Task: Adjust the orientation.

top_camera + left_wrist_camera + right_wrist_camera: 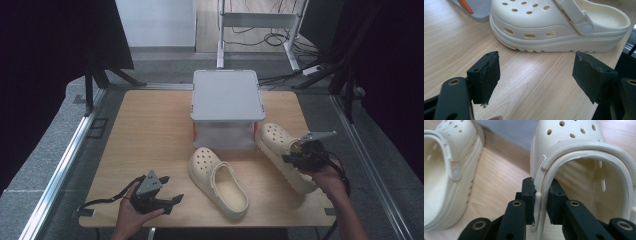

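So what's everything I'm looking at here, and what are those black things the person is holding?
Clogs: two, cream. One lies near the table's middle front; the other is at the right, beside the bin, its rim pinched in the right gripper's jaws.
Bin: one, grey, lid on, orange latches, back centre of the table.
Table: one, light wood.
Metal frame: one, grey, on the floor behind the table, cables around it.
Grippers: two, black. Left gripper, jaws open, front left near the middle clog; right gripper, shut on the right clog.
Hands: two, one holding each gripper, coming in from the bottom.
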`<move>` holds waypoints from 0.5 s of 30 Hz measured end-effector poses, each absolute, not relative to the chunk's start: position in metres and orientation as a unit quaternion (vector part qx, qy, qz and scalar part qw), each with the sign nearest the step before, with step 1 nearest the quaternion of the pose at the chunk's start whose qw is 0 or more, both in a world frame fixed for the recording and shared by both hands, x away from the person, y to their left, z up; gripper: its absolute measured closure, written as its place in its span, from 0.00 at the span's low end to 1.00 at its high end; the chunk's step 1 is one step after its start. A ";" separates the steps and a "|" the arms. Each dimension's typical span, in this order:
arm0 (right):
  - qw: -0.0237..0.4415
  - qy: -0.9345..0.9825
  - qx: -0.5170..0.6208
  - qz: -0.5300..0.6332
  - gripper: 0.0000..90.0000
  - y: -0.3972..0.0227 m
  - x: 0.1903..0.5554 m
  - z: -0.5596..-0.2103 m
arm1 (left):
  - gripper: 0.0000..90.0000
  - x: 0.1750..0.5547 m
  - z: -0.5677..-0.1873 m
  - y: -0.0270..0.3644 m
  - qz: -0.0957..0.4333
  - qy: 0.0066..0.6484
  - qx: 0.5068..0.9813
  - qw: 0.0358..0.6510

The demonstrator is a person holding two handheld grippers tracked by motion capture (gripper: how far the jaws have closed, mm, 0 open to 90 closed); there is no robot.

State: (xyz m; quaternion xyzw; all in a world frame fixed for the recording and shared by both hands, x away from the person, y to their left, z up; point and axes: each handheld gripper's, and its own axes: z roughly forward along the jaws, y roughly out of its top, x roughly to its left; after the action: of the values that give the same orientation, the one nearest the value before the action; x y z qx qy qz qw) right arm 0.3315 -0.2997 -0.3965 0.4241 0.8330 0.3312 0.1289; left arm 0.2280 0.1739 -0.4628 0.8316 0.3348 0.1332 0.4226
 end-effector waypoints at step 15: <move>0.095 0.851 0.386 0.342 0.87 -0.255 0.323 -0.410 | 0.25 0.228 -0.464 0.173 0.131 0.335 0.833 0.422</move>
State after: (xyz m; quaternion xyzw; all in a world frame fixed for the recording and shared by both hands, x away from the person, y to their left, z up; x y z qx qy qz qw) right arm 0.3232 -0.2554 -0.4105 0.3861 0.8514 0.3420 0.0948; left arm 0.2284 0.1728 -0.4638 0.8325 0.3346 0.1307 0.4218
